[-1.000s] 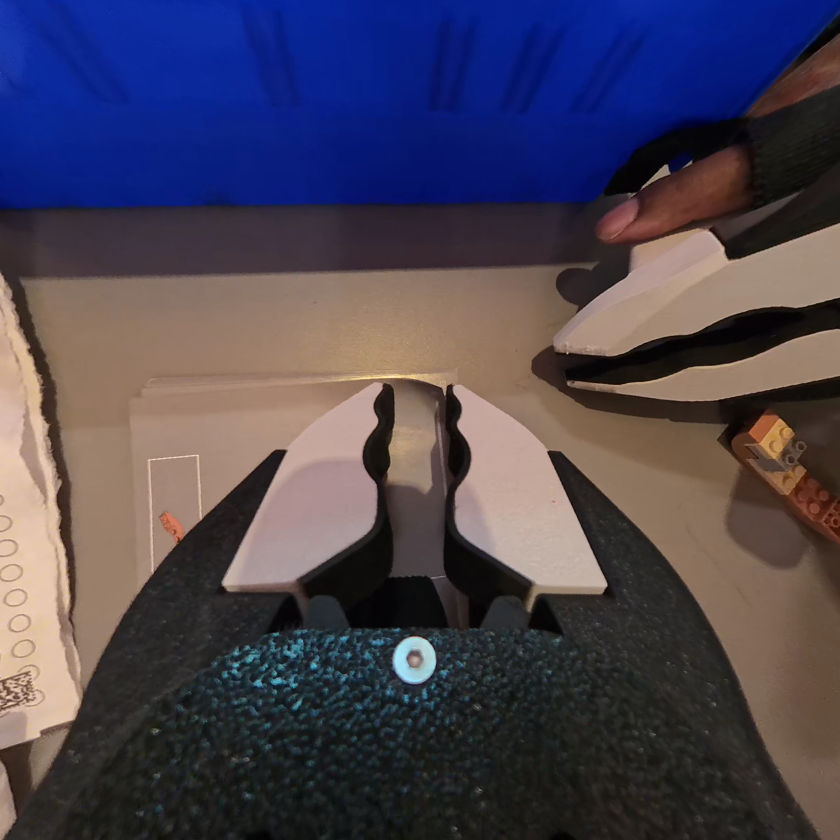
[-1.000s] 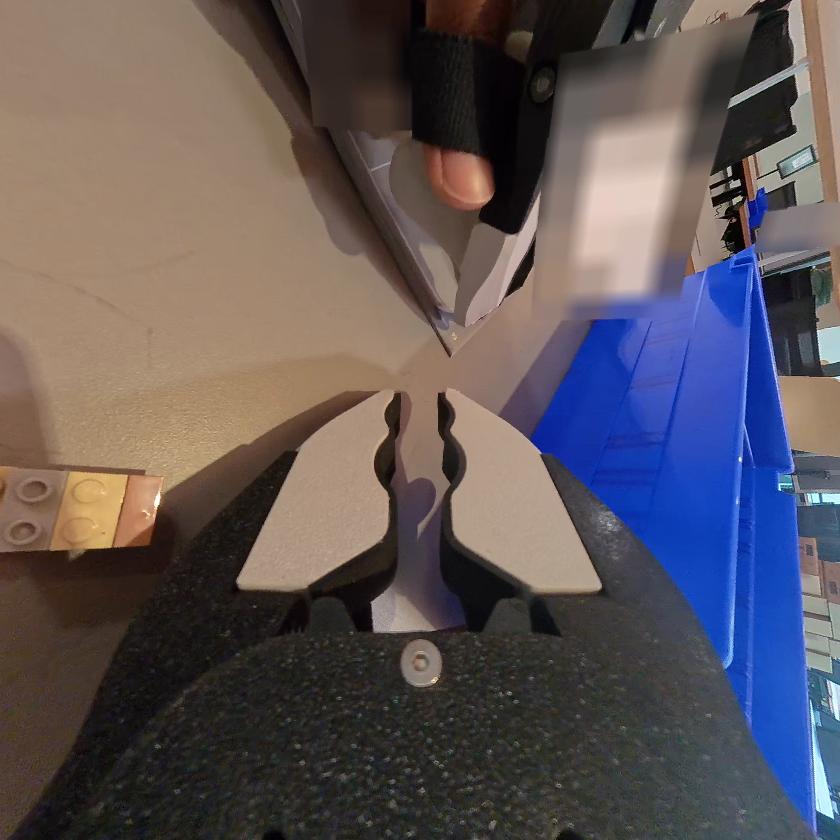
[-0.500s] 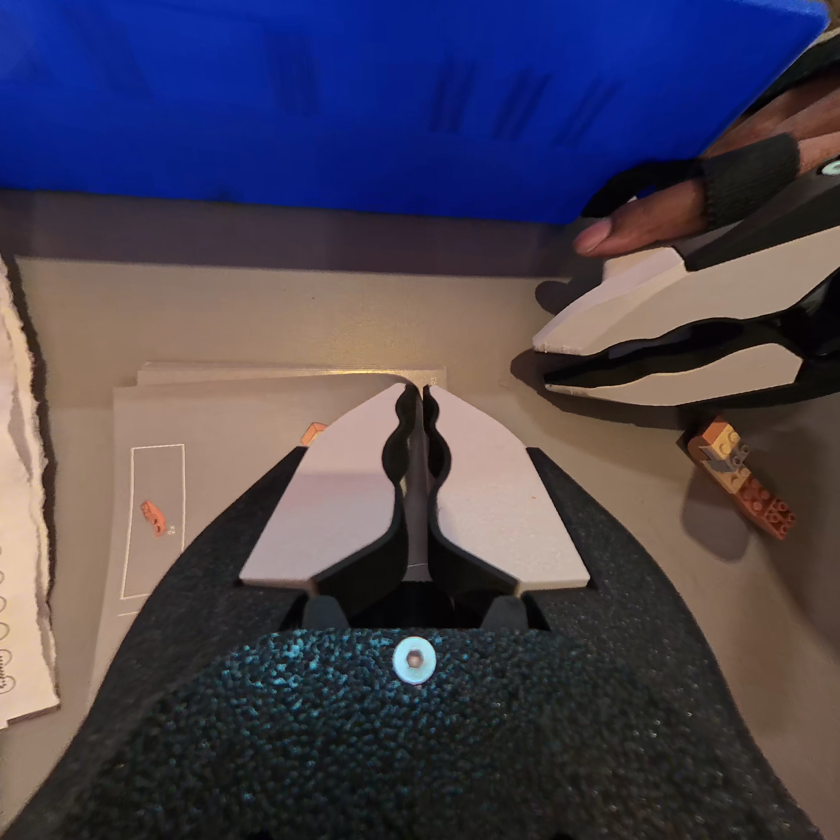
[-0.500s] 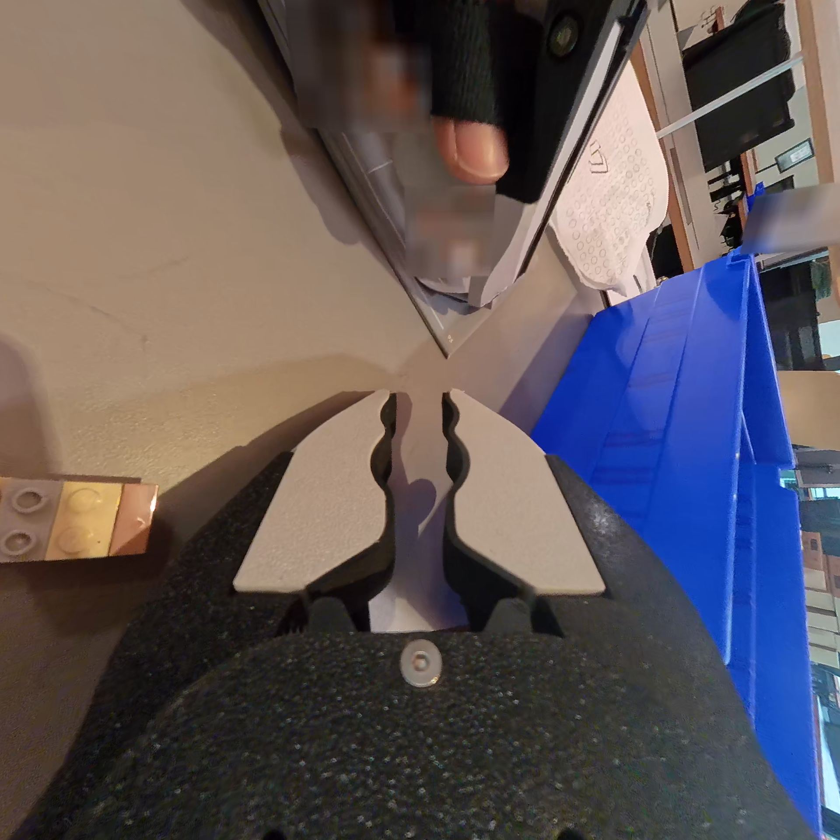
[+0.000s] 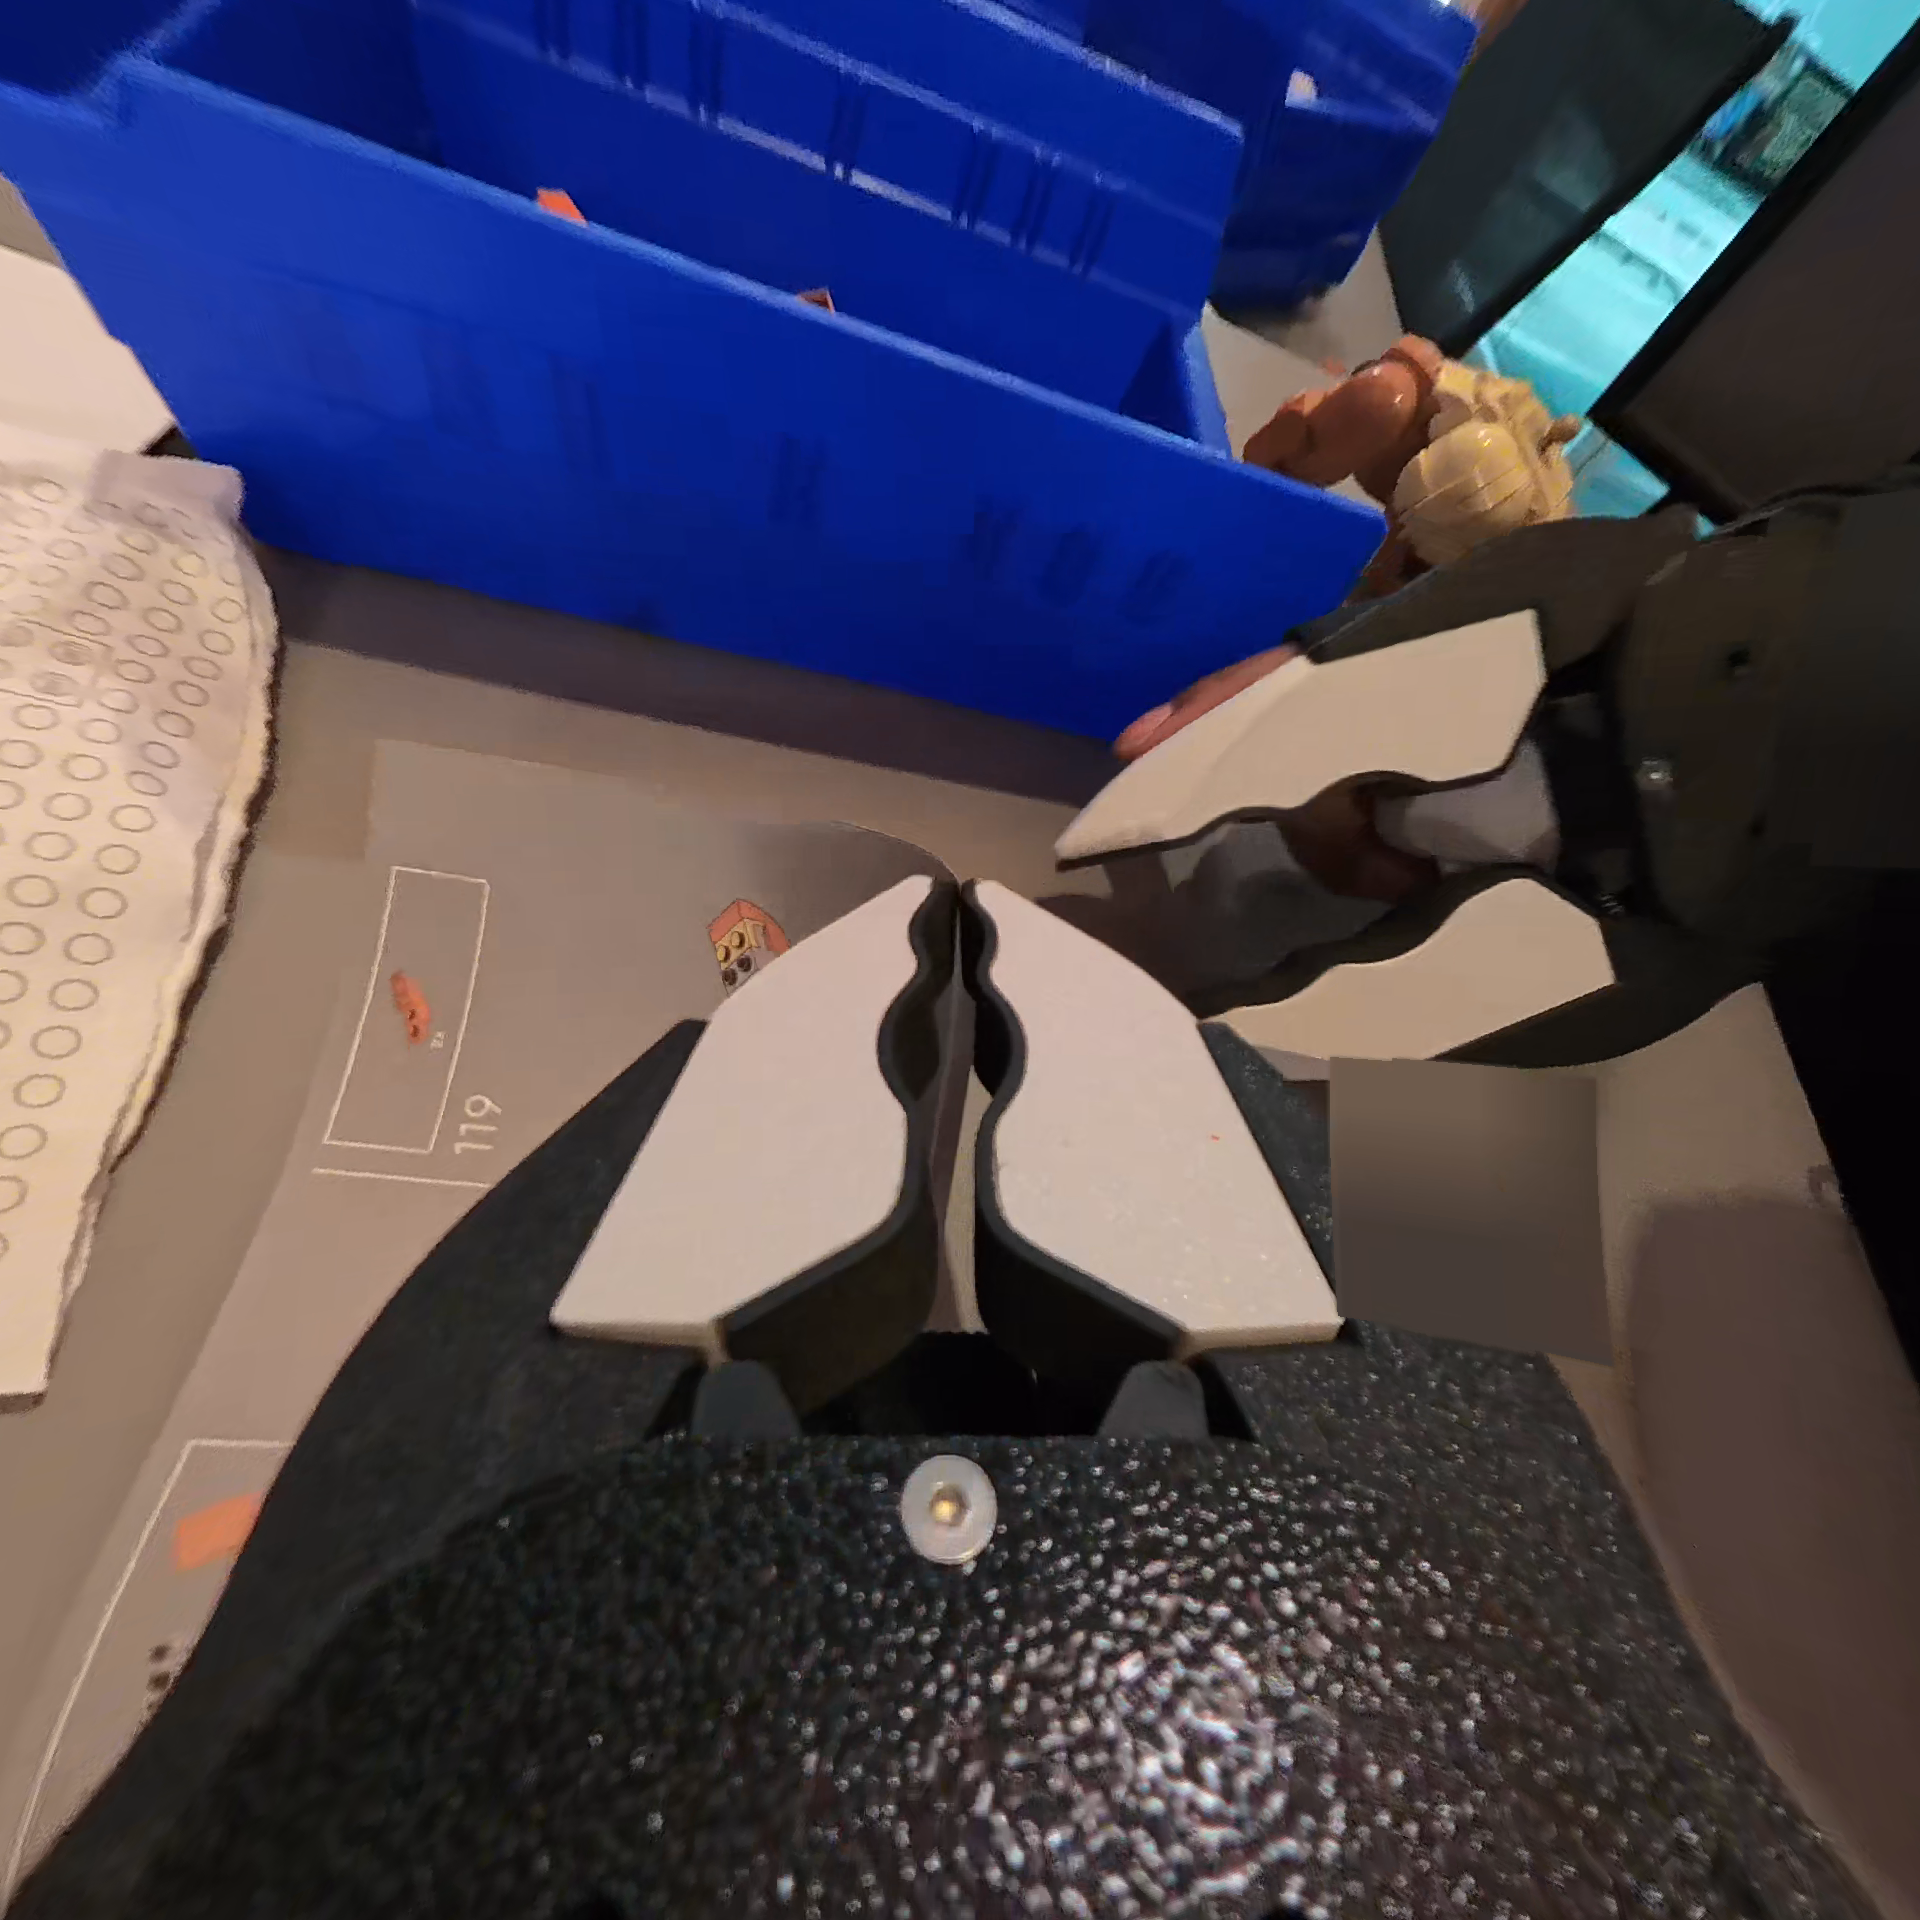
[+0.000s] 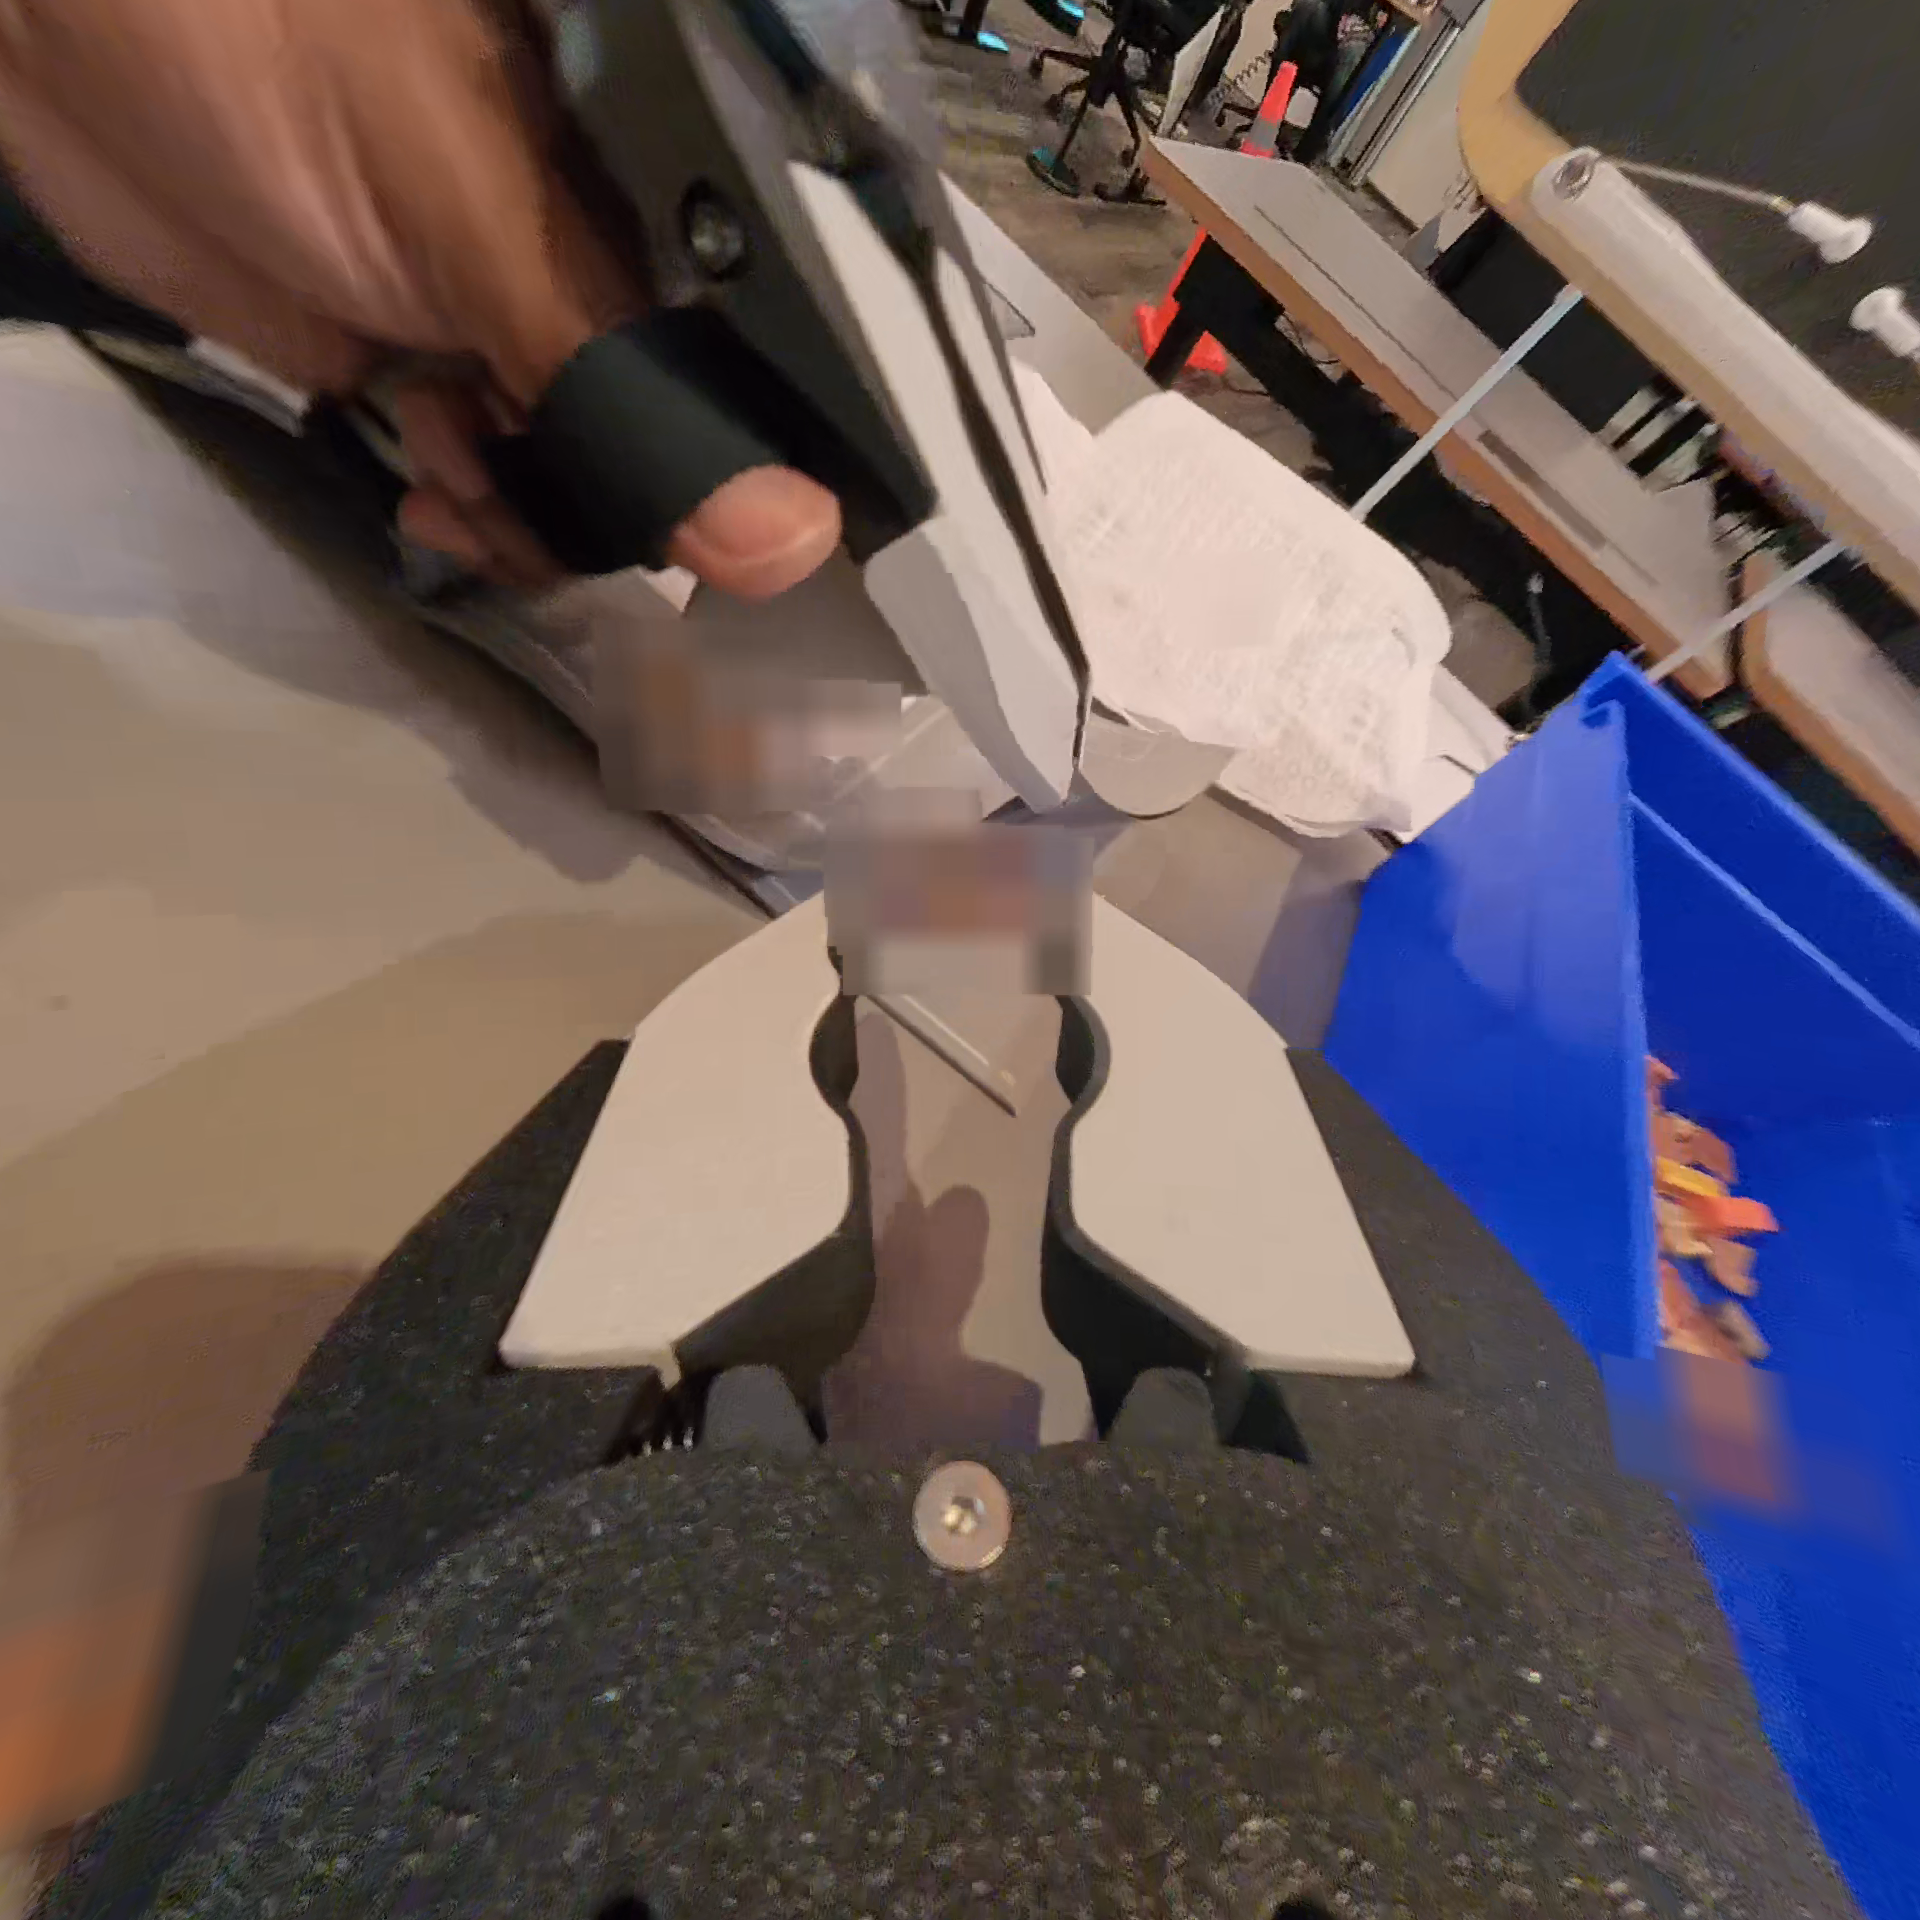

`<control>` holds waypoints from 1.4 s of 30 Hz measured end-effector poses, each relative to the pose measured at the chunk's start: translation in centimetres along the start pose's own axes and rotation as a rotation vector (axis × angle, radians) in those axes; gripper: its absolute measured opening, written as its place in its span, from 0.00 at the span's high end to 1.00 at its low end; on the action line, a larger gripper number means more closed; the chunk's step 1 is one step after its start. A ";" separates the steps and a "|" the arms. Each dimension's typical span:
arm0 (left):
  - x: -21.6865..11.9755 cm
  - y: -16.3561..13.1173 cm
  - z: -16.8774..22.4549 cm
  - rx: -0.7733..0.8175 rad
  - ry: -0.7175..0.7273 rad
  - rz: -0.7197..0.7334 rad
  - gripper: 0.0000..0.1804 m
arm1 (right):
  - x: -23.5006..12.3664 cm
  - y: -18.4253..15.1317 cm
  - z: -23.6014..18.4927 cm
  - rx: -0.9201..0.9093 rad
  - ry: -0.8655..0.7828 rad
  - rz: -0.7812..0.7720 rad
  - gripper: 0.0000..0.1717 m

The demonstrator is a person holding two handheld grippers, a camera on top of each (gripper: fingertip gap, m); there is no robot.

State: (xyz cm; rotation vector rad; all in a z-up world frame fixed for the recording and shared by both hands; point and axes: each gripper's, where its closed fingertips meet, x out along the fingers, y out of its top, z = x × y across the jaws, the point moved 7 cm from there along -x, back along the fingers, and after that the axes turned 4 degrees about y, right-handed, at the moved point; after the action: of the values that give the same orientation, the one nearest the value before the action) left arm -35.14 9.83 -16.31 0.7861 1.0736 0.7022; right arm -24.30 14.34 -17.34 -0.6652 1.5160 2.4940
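Observation:
My left gripper (image 5: pixel 958 888) is shut on a thin grey page (image 5: pixel 831 852) of the instruction booklet (image 5: pixel 582 935) and lifts the page's edge into a curl off the table. The right wrist view shows the same pinch: the left gripper's tips (image 6: pixel 1075 790) are closed on the curled page (image 6: pixel 1143 774). My right gripper (image 6: pixel 956 935) is open with nothing in it. It hovers over the booklet's corner (image 6: pixel 966 1060), and a mosaic patch hides its tips. In the left wrist view it (image 5: pixel 1138 925) stands open just right of my left gripper.
Blue bins (image 5: pixel 623 416) stand behind the booklet, and one (image 6: pixel 1507 1039) holds loose orange bricks (image 6: pixel 1694 1226). A white paper bag with circles (image 5: pixel 94 779) lies at the left. A brown and tan brick model (image 5: pixel 1455 457) sits at the back right. A person's hand (image 6: pixel 312 208) holds the left gripper. Left and right tips are no more than a few centimetres apart.
My left gripper closed on the booklet page and raised its edge. My right gripper opened wider. Both views tilted up, and the small brick piece left view.

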 end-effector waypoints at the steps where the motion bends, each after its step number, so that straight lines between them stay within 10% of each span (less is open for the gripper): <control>1: -0.4 0.0 0.2 0.003 0.008 0.029 1.00 | 0.3 0.3 0.0 0.034 0.012 0.012 0.79; 42: -3.7 -0.8 -0.1 -0.029 0.135 0.258 1.00 | 3.7 0.5 0.4 0.190 0.108 0.070 0.79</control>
State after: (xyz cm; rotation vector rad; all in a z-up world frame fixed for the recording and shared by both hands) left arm -36.31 6.38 -15.22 0.8706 1.0918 0.9989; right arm -27.91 14.08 -18.43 -0.7370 1.8160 2.3563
